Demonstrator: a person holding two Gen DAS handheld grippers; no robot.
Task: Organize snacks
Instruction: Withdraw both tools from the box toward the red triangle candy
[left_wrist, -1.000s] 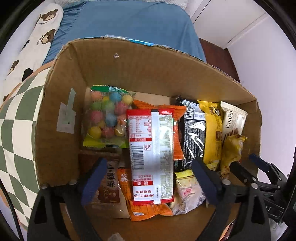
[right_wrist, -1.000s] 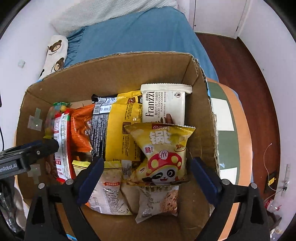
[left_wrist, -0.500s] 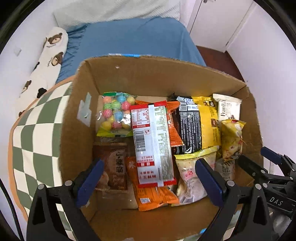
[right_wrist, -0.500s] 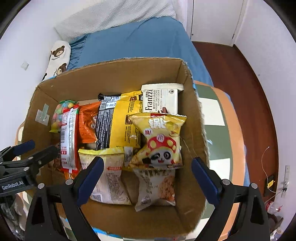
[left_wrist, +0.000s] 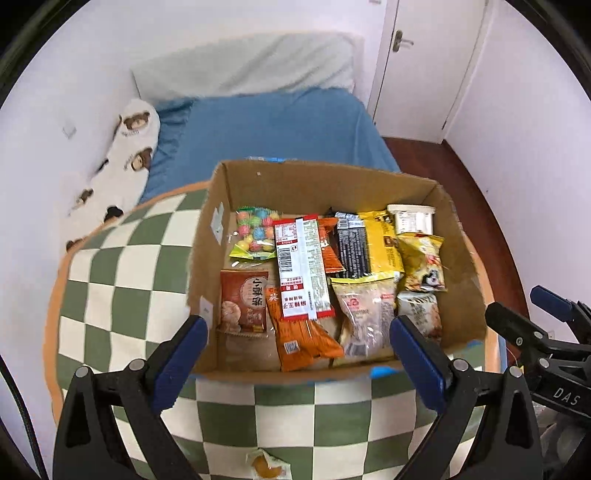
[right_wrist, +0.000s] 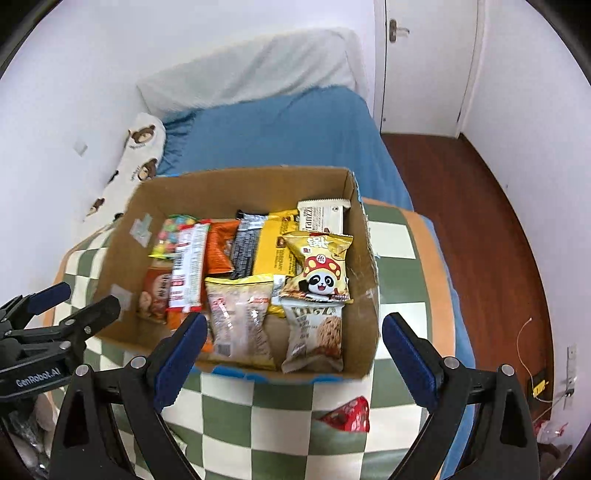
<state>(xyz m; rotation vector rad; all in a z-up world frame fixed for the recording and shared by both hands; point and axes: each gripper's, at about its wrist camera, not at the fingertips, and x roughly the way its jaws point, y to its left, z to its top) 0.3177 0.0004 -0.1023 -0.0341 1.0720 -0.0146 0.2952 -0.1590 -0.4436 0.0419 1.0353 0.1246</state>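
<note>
A cardboard box (left_wrist: 325, 181) (right_wrist: 236, 184) on a green-and-white checked cloth holds several snack packs. Among them are a red-and-white pack (left_wrist: 301, 266), an orange pack (left_wrist: 303, 339), a bag of coloured balls (left_wrist: 255, 232) and a yellow panda pack (right_wrist: 321, 269). A small yellow-orange snack (left_wrist: 266, 467) lies on the cloth in front of the box. A red wrapped snack (right_wrist: 349, 413) lies on the cloth before the box's right corner. My left gripper (left_wrist: 295, 354) is open and empty above the box's near edge. My right gripper (right_wrist: 291, 350) is open and empty, also at the near edge.
The checked cloth (left_wrist: 110, 295) covers a round-edged table. Behind it is a bed with a blue sheet (left_wrist: 273, 129) and a bear-print pillow (left_wrist: 122, 162). A white door (right_wrist: 424, 62) and wooden floor (right_wrist: 480, 221) are at the right.
Both grippers have pulled back and up from inside the box. The whole box, the cloth in front of it and the two loose snacks have come into view.
</note>
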